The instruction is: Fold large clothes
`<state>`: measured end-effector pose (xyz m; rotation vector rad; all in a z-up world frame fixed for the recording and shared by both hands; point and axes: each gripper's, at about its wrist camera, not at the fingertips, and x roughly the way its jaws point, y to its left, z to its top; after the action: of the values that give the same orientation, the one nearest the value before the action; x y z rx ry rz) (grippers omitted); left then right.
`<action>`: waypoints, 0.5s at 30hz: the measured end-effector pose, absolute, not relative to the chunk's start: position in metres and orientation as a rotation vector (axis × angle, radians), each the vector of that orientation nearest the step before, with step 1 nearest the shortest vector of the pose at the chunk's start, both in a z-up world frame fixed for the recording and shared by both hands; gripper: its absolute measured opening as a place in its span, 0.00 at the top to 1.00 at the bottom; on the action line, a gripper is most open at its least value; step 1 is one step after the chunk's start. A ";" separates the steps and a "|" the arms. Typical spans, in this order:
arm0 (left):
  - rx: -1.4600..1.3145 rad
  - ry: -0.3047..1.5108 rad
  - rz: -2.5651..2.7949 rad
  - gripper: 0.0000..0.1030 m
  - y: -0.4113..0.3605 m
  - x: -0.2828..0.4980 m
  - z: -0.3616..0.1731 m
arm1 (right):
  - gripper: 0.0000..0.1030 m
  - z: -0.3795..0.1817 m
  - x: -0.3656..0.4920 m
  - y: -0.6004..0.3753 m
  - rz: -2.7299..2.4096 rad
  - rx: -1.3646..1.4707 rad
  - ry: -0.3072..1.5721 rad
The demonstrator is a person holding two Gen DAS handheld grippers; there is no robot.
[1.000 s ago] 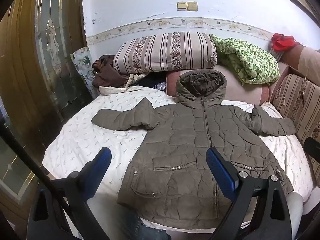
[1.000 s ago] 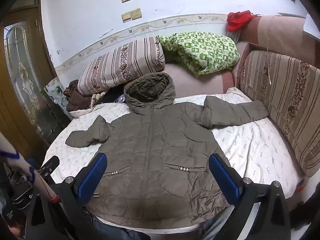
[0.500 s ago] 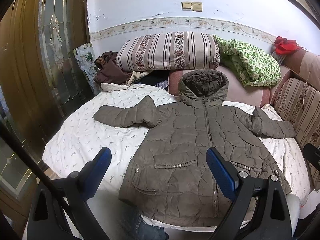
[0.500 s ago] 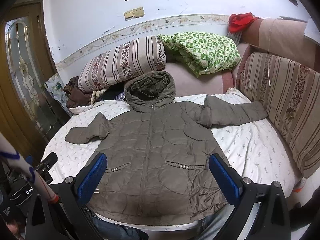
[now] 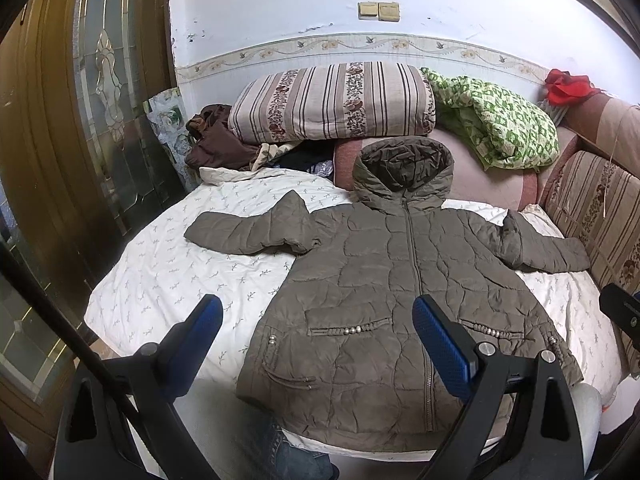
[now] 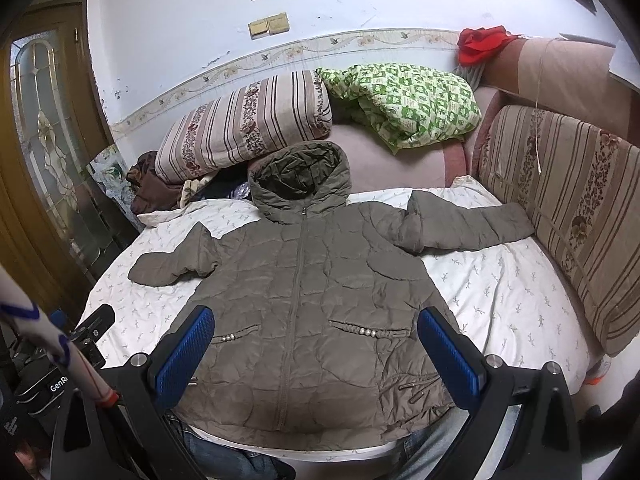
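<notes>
Across the bed [image 5: 168, 264], front side up and zipped, a quilted olive jacket [image 5: 384, 300] is lying flat: hood [image 5: 404, 168] pointing at the far edge by the striped pillow [image 5: 332, 100], hem hanging slightly over the near edge. Long axis is running near-to-far, straight away from both tools. Sleeves are sticking out sideways: left sleeve [image 5: 248, 228] toward the bed's left edge, right sleeve [image 6: 468, 226] reaching the right edge against the striped cushion [image 6: 568, 200].

Left gripper [image 5: 316, 344] is hovering above the hem on the left half, fingers spread wide, pinching nothing. Right gripper [image 6: 316, 352] is hovering over the hem on the right half, also spread wide and holding nothing. Neither is touching fabric.

Folding is not yet started. Each sleeve is lying nearer its same-side gripper, so a sleeve-in fold likely comes first. Puffy fabric is probably going to spring back.
</notes>
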<state>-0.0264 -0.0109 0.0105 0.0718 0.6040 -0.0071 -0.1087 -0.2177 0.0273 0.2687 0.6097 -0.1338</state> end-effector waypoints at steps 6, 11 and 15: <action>0.079 0.609 -0.009 0.08 -0.013 -0.026 0.013 | 0.00 0.028 -0.108 -0.219 -0.127 0.271 0.606; 0.082 0.607 -0.010 0.08 -0.015 -0.025 0.015 | 0.00 0.029 -0.109 -0.221 -0.120 0.287 0.586; 0.081 0.607 -0.011 0.08 -0.016 -0.023 0.015 | 0.00 0.029 -0.110 -0.224 -0.119 0.308 0.564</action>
<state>-0.0234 -0.0156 0.0146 0.0805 0.6067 -0.0108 -0.1103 -0.2243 0.0294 0.3080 0.5641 -0.1191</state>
